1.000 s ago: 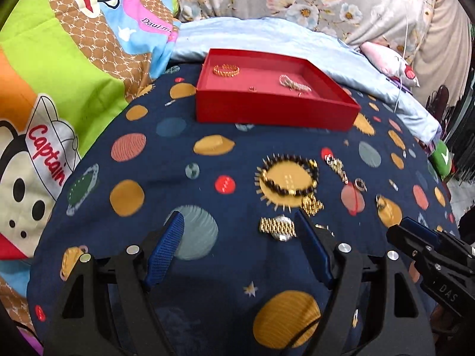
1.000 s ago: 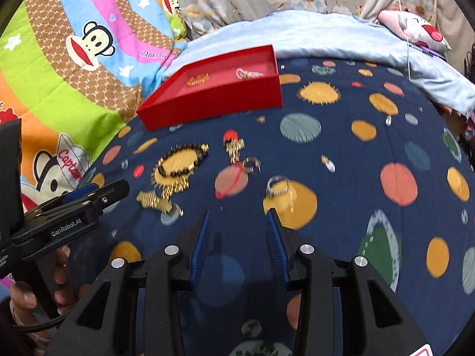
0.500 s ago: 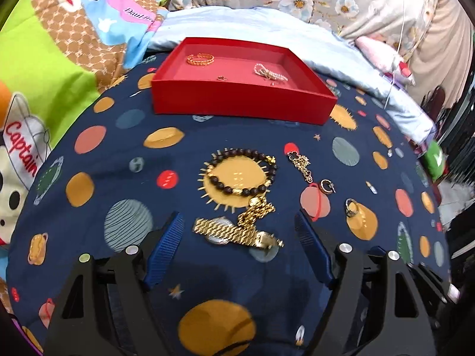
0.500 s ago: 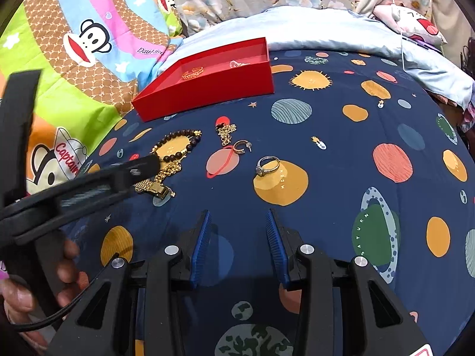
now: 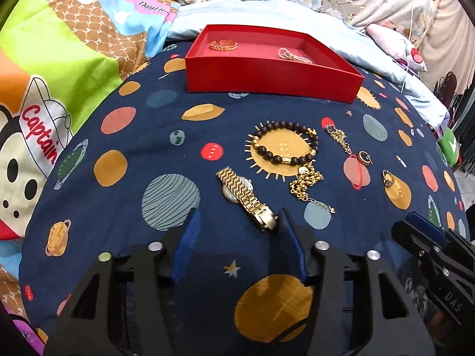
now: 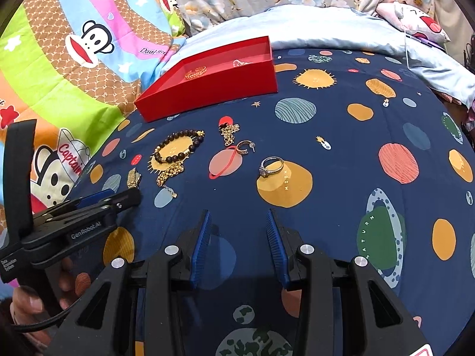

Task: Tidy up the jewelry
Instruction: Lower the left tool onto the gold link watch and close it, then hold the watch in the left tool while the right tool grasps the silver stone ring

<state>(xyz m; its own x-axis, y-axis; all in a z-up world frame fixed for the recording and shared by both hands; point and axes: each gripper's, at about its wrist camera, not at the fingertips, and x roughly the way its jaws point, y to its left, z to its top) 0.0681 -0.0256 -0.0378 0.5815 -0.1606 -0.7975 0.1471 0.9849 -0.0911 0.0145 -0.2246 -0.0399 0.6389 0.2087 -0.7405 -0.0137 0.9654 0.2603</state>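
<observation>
A red tray [image 5: 267, 81] at the back holds a gold bangle [image 5: 223, 45] and a pearl bracelet [image 5: 294, 56]; the tray also shows in the right wrist view [image 6: 213, 89]. On the planet-print cloth lie a gold watch [image 5: 245, 197], a dark bead bracelet [image 5: 285, 145], a gold chain [image 5: 307, 182], a clover chain [image 5: 338, 136], a hoop earring [image 5: 364, 157] and a ring [image 5: 388, 178]. My left gripper [image 5: 237, 216] is open, its right fingertip beside the watch clasp. My right gripper [image 6: 239, 219] is open and empty, just short of the ring [image 6: 270, 166].
A bright monkey-print blanket [image 5: 59, 59] lies to the left. A pale blue pillow [image 5: 297, 12] and floral bedding lie behind the tray. The cloth falls away at the right edge. The left gripper's body [image 6: 74, 219] shows at the left of the right wrist view.
My left gripper has shifted so the gold watch now lies between its fingers near the right one. My right gripper has come closer to the ring.
</observation>
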